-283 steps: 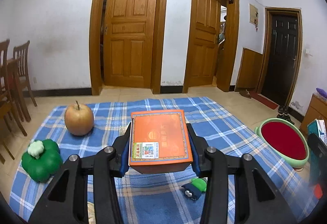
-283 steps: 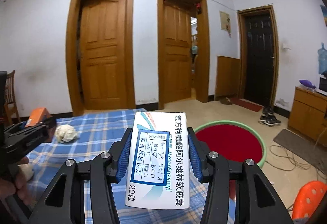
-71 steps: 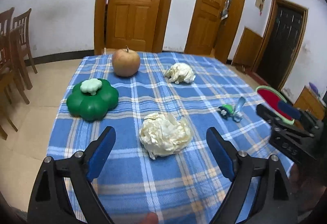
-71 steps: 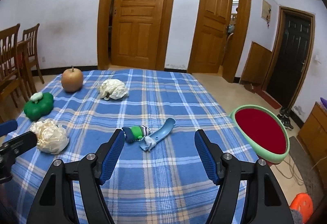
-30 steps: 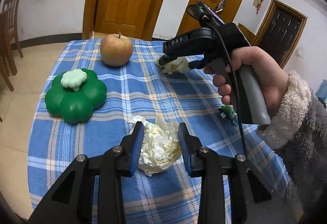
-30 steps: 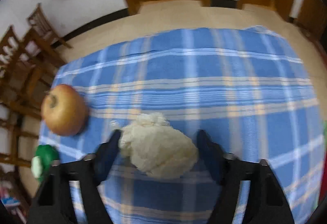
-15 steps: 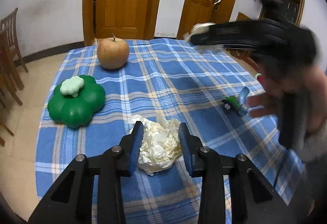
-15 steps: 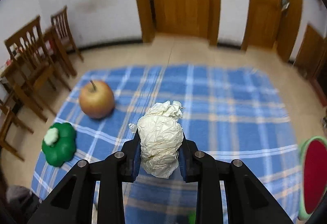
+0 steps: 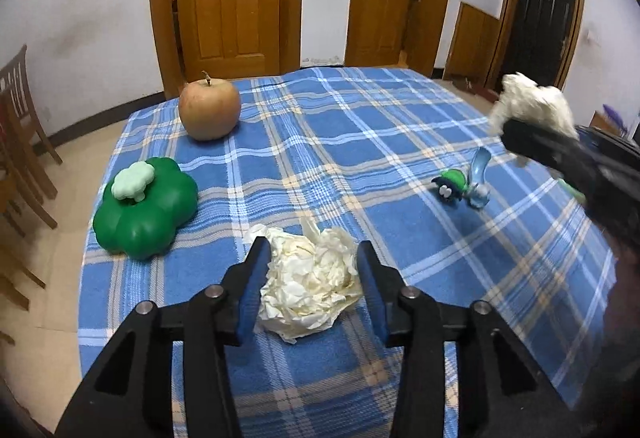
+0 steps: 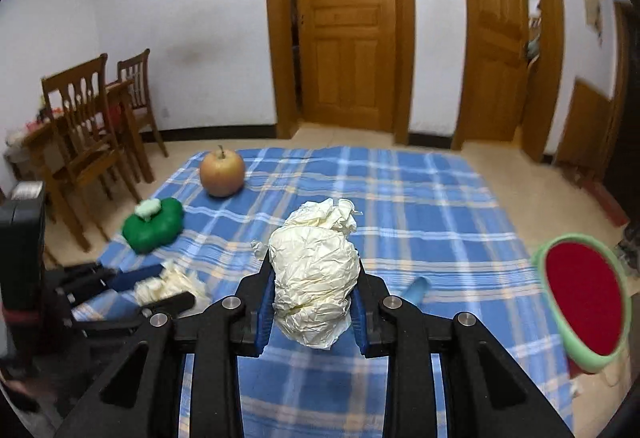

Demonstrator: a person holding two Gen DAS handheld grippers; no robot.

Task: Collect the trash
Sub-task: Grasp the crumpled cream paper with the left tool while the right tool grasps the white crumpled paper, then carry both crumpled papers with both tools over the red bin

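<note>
A crumpled cream paper wad (image 9: 310, 286) lies on the blue plaid tablecloth (image 9: 320, 142) between the fingers of my left gripper (image 9: 310, 262). Those jaws are opening and their pads stand at the wad's sides without squeezing it. A second crumpled paper ball (image 10: 316, 278) is off the table, with my right gripper (image 10: 314, 266) shut on it. From the left wrist view that ball (image 9: 532, 106) and the right gripper (image 9: 560, 154) hang over the table's right edge. A green bin with a red inside (image 10: 576, 236) sits on the floor to the right.
An apple (image 9: 209, 106) and a green clover-shaped toy (image 9: 146, 206) rest on the left part of the cloth. A small green toy with a blue scoop (image 9: 460, 182) lies near the right edge. Wooden chairs (image 10: 88, 142) stand beside the table on the left.
The right gripper closed on the far paper ball, lifted it and carried it towards the table's right side. The left jaws have widened around the near wad.
</note>
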